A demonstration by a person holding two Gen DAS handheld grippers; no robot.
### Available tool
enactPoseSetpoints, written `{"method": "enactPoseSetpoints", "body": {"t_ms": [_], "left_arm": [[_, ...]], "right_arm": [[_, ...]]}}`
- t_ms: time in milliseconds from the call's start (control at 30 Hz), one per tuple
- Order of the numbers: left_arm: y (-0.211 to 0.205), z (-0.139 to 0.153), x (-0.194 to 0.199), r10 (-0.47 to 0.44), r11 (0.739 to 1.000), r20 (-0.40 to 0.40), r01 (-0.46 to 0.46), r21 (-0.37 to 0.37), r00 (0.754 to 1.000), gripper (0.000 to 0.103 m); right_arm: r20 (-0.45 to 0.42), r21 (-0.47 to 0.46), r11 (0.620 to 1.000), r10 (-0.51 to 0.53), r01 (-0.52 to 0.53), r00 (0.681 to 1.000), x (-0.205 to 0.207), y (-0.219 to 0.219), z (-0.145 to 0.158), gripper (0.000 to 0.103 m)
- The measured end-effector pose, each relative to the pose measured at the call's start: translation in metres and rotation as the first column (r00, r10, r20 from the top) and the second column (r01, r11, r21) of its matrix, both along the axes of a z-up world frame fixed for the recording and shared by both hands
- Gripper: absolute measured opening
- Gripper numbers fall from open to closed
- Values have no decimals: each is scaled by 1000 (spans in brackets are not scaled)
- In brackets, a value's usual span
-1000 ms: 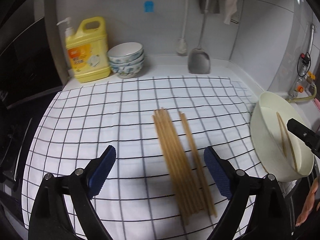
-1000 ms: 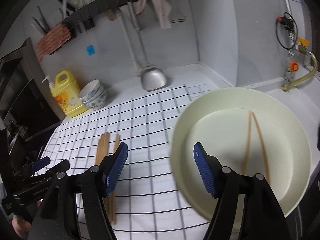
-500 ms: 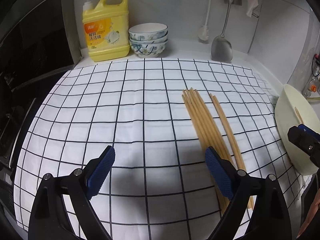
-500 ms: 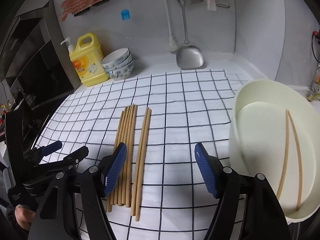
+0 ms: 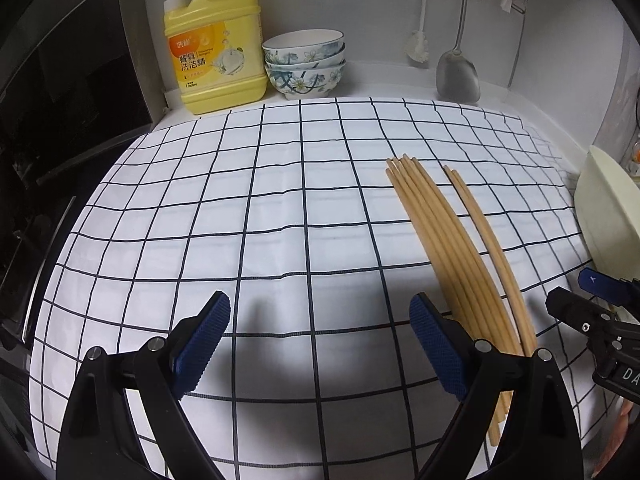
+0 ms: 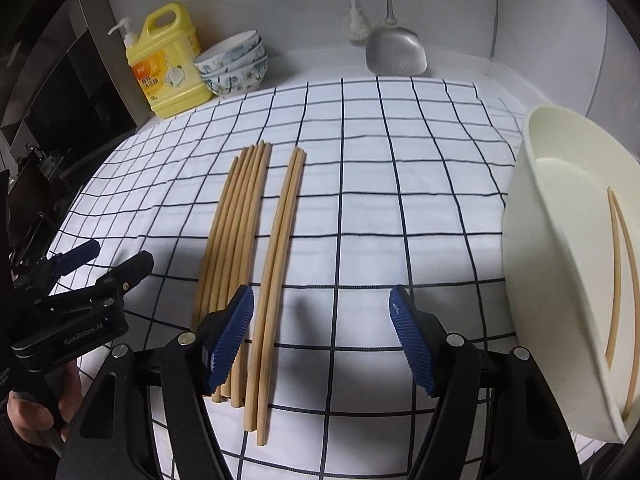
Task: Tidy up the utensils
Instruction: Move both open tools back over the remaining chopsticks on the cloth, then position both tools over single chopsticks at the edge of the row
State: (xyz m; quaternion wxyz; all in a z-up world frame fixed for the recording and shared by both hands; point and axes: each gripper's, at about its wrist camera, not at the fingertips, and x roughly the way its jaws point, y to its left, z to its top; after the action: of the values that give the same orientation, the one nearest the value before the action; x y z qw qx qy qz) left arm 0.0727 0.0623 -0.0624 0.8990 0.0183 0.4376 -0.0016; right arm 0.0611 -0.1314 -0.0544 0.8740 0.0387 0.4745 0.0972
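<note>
Jaws wide on both — left gripper and right gripper hover empty over the chopsticks — checked cloth beneath.

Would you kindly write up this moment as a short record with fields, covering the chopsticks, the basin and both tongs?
surface: checked cloth on a counter
chopstick bundle: six or so lying side by side on the cloth
separate pair: two chopsticks just right of the bundle
basin: cream basin at the right edge, holding two chopsticks
left tongs: open, empty, above bare cloth left of the bundle
right tongs: open, empty, near end of the separate pair between the pads
background: yellow detergent jug, stacked bowls, hanging spatula
</note>
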Motion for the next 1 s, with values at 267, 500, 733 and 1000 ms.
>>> {"method": "enactPoseSetpoints", "body": {"t_ms": [267, 500, 733, 1000], "left_arm": [[1, -7, 7, 3, 1000, -24, -2, 4, 1000, 89], [-1, -8, 9, -4, 1000, -40, 4, 2, 999, 89], [-5, -10, 9, -16, 1000, -47, 17, 22, 999, 89], [-1, -10, 9, -15, 999, -53, 17, 37, 998, 89]], "right_arm": [[-48, 15, 1000, -7, 7, 999, 6, -2, -11, 67], [-74, 31, 999, -15, 17, 997, 10, -5, -13, 67], [-73, 6, 1000, 3, -2, 997, 9, 1, -13, 70], [-59, -44, 999, 28, -30, 998, 9, 7, -15, 72]]}}
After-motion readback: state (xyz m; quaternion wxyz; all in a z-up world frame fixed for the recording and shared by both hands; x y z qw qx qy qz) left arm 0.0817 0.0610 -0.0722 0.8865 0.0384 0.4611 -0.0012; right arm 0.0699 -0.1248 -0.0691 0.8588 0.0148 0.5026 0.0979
